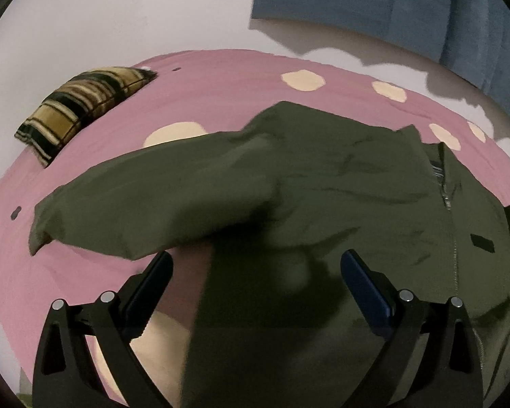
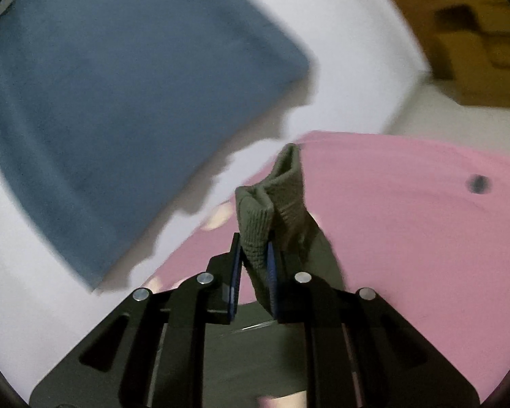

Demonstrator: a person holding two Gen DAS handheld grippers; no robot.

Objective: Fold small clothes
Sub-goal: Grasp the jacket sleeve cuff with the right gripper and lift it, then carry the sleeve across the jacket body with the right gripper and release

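Right wrist only — right gripper [image 2: 253, 265] clamped on jacket cuff [image 2: 275, 197]; left gripper [image 1: 256, 272] apart over jacket [image 1: 340, 183].

1. One olive-green jacket [image 1: 323, 183] fills the centre and lower right of the left wrist view; its ribbed cuff [image 2: 275, 200] stands at the centre of the right wrist view.
2. One zip [image 1: 450, 210] runs down the jacket at the right of the left wrist view.
3. One pink sheet [image 1: 221, 95] with cream spots lies under the jacket; at least seven cream spots show in the left wrist view.
4. One striped cushion [image 1: 81, 108] sits at the left of that view.
5. One blue cloth [image 1: 391, 10] hangs at the upper right.
6. Two grippers: the left gripper [image 1: 255, 265] and the right gripper [image 2: 253, 248], one at the bottom of each view.
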